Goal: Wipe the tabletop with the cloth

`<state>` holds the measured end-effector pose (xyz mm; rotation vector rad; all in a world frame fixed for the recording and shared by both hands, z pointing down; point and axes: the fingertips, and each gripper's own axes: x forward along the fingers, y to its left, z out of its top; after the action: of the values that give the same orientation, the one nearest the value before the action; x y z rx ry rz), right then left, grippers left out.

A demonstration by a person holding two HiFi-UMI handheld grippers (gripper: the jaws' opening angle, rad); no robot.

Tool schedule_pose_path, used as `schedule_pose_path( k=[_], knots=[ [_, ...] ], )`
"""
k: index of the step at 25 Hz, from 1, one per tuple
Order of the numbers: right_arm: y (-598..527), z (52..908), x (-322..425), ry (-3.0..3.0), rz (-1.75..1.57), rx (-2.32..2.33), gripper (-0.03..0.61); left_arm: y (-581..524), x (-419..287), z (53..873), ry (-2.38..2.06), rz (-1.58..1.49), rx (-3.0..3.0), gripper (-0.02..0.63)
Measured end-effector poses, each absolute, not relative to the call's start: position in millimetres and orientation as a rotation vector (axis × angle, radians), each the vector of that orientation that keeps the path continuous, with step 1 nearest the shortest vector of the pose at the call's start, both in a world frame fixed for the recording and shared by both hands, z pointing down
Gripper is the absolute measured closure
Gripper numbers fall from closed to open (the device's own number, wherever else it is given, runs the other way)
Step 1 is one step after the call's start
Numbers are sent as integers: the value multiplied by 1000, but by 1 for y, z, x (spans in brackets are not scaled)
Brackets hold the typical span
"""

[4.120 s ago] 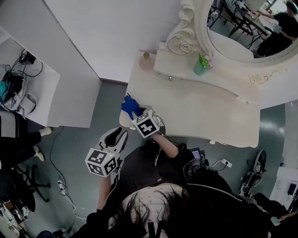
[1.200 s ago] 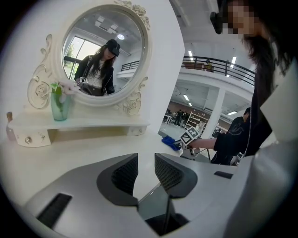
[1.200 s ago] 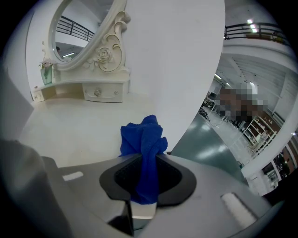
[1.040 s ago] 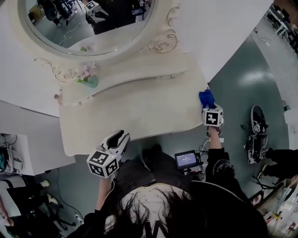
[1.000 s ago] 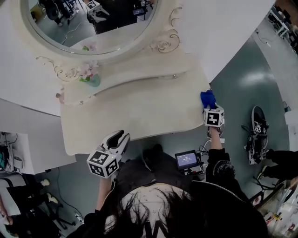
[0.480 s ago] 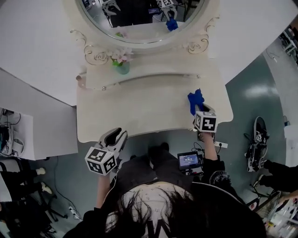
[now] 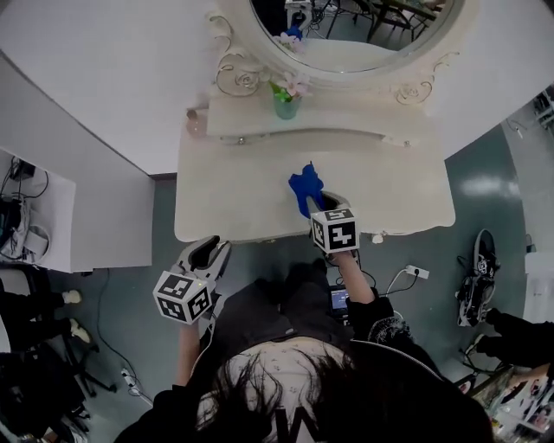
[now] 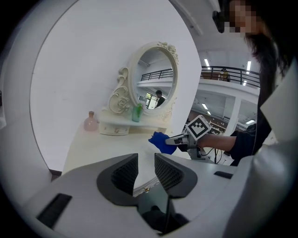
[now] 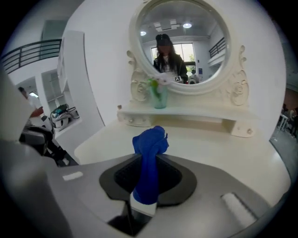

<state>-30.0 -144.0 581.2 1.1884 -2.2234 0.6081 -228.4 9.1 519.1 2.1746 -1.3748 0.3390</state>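
Blue cloth (image 7: pixel 304 183) bunched, clenched in right claw (image 7: pixel 313 204) at front-middle of cream counter (image 7: pixel 398 195) | long axis along claw, free end twd mirror (image 7: pixel 346 26) | step: mid-wipe, prob.; next needs cloth pressed down, swept sideways | left claw (image 7: pixel 210 253) slightly parted, empty, off counter's front edge

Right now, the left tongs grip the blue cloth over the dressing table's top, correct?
No, it is the right tongs that grip the blue cloth over the dressing table's top; the right gripper view shows it. The left tongs stand open and empty.
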Motion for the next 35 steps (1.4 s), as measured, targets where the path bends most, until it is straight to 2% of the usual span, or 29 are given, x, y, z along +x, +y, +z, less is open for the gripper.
schedule_pose_path(
  k=[10, 16, 26, 35],
  knots=[
    [-57, 588, -248, -2389, 456, 746, 491, 67, -311, 534, -1487, 286, 2071, 503],
    [-18, 606, -325, -2393, 337, 545, 491, 97, -339, 537, -1538, 264, 2018, 503],
    [-15, 660, -309, -2257, 280, 549, 491, 111, -367, 544, -1568, 272, 1975, 503],
    [-29, 664, -261, -2210, 267, 645, 491, 71, -317, 531, -1410, 308, 2133, 503]
  ],
)
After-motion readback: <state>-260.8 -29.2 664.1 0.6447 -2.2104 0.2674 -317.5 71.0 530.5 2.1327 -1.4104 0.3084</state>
